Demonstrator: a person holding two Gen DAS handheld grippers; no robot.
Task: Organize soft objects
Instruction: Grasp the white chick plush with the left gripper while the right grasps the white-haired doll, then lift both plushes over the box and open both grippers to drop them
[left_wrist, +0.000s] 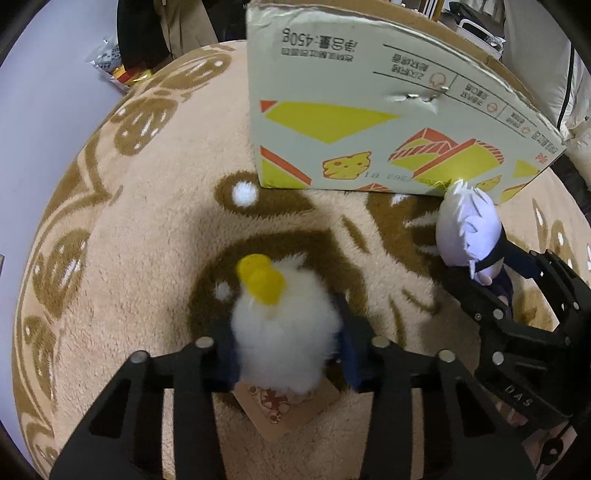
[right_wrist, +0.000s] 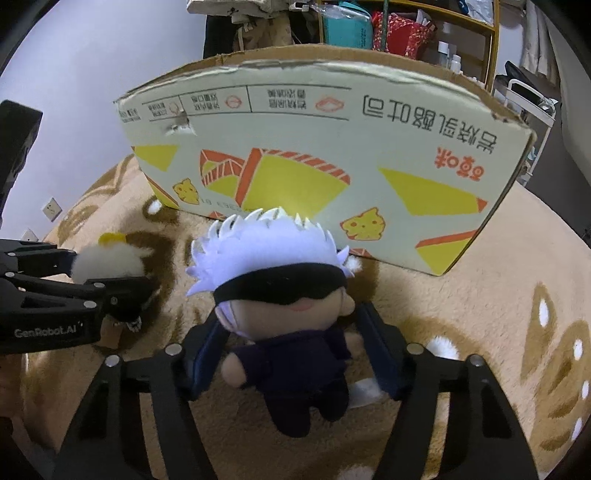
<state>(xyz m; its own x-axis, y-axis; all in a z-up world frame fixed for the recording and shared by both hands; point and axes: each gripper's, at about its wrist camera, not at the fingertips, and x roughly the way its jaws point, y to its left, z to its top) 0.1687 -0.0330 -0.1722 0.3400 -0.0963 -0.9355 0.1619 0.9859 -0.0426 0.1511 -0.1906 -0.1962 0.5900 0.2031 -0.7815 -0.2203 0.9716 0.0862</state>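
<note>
Plush toys are both in my grip: my left gripper (left_wrist: 288, 354) is clamped on the white fluffy chick (left_wrist: 284, 332), and my right gripper (right_wrist: 291, 354) is pinched on the body of the white-haired doll (right_wrist: 284, 317). Each pair of jaws stands only as far apart as the toy between them. Both toys sit low over the fleece blanket (left_wrist: 155, 229), just in front of the cardboard box (right_wrist: 332, 155) near the blanket's far edge. I judge the picking-up done; next, each toy must rise above the box's rim and be let go inside.
</note>
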